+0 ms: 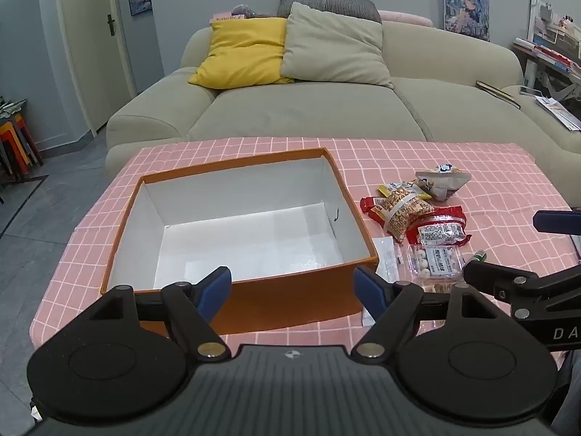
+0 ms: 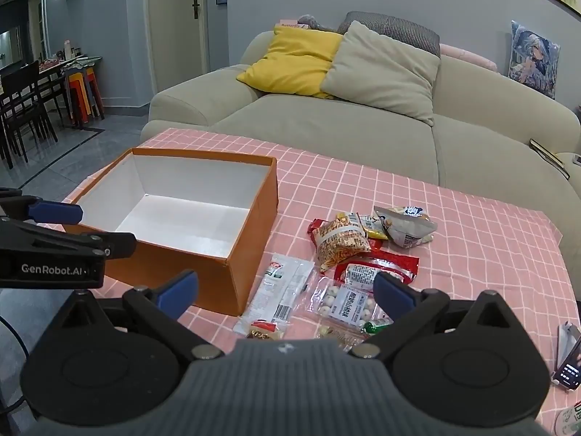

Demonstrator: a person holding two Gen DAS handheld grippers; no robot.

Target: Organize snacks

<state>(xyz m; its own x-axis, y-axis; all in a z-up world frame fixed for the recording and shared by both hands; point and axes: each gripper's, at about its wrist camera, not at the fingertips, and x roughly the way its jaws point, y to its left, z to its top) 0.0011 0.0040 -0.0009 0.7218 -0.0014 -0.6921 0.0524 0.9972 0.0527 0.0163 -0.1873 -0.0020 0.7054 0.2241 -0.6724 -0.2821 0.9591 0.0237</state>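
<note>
Pink checked tablecloth (image 2: 454, 218) covering table before sofa (image 1: 326, 109). Snack pile (image 2: 356, 250) lying at 3 o'clock of empty orange box (image 1: 232, 290). Left gripper (image 1: 292, 287) and right gripper (image 2: 287, 290) both hovering, jaws gaping wide, gripping nothing. Risk: overlapping slick packets sliding or lifting together; clear peanut bag (image 2: 339, 241) possibly slipping. "GenRobot.AI" showing on left gripper; packet print unreadable.

Yellow cushion (image 1: 243, 52) on beige sofa (image 1: 308, 109)
</note>
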